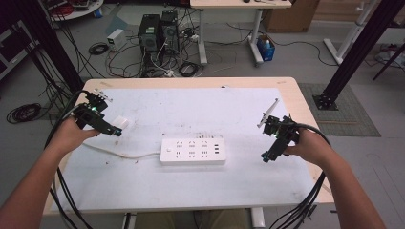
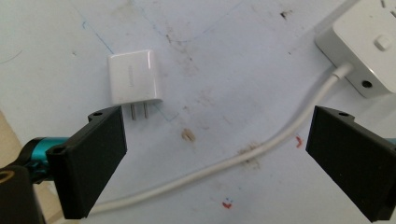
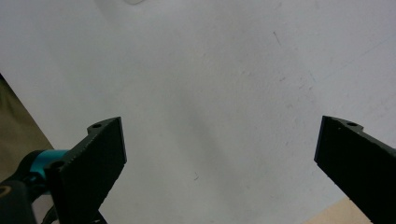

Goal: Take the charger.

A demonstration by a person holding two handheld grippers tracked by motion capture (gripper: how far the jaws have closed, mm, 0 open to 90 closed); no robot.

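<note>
From the high view we note a table [image 1: 296, 95] under a stained white mat [image 1: 191, 109], power strip [image 1: 192, 151] central, and computers [image 1: 158, 32] amid floor cables. The left gripper [image 2: 217, 154] view shows its jaws apart above a charger [image 2: 134, 77] lying flat. The right gripper [image 3: 219, 163] view shows jaws apart over bare mat.

On the table [image 1: 143, 191] lies one white power strip [image 1: 192, 151] with one white cord [image 1: 119, 153], and one small white charger [image 2: 134, 77] with two metal pins. There are two grippers, one in each hand. On the floor behind stand two black computer towers [image 1: 159, 31].
</note>
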